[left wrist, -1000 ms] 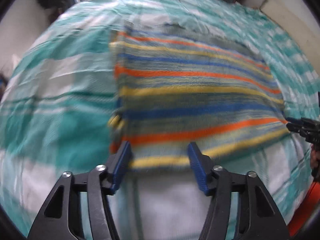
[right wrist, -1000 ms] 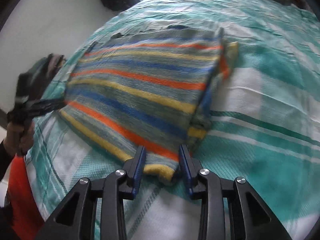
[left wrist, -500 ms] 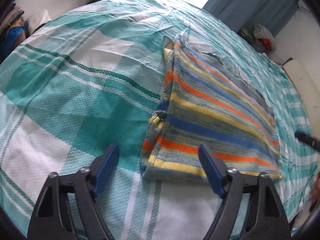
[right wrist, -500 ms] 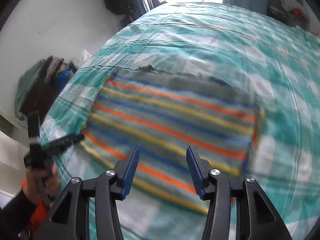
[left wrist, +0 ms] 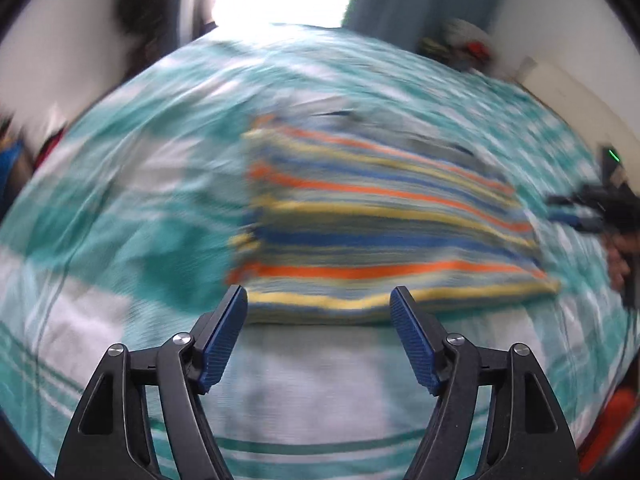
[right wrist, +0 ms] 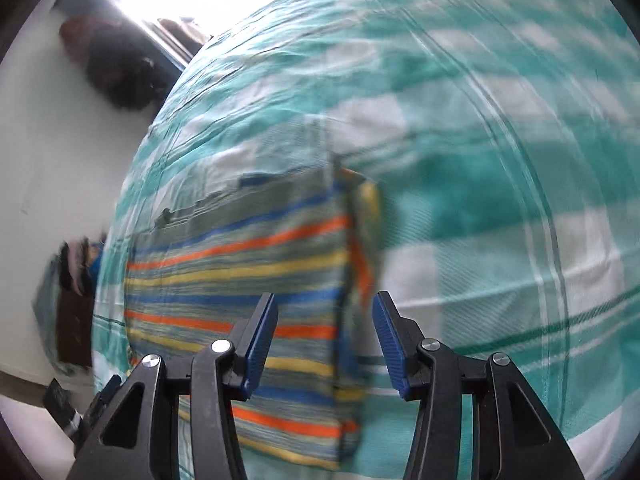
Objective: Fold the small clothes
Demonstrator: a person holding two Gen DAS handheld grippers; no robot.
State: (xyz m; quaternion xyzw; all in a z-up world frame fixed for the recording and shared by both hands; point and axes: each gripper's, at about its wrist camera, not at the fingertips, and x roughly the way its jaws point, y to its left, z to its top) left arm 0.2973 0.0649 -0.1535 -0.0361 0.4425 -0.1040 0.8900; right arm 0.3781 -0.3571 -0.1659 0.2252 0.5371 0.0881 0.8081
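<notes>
A second ago my right tongs [right wrist: 324, 336] had the near corner of the striped top [left wrist: 376, 232] between their fingers; now they hang over its right edge with fingers apart, holding nothing. My left tongs [left wrist: 318, 328] are spread wide too, just short of its near edge. The top lies folded flat on the green checked bed [left wrist: 120, 208], so I think this fold is done.

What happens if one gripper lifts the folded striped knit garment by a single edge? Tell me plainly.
The striped knit garment will probably droop and unfold, since it lies as soft, loosely stacked layers on the teal checked bedsheet. It looks light for its size, being thin knit. It likely grips rather than slides: the ribbed blue pads and the fuzzy weave suggest friction.
</notes>
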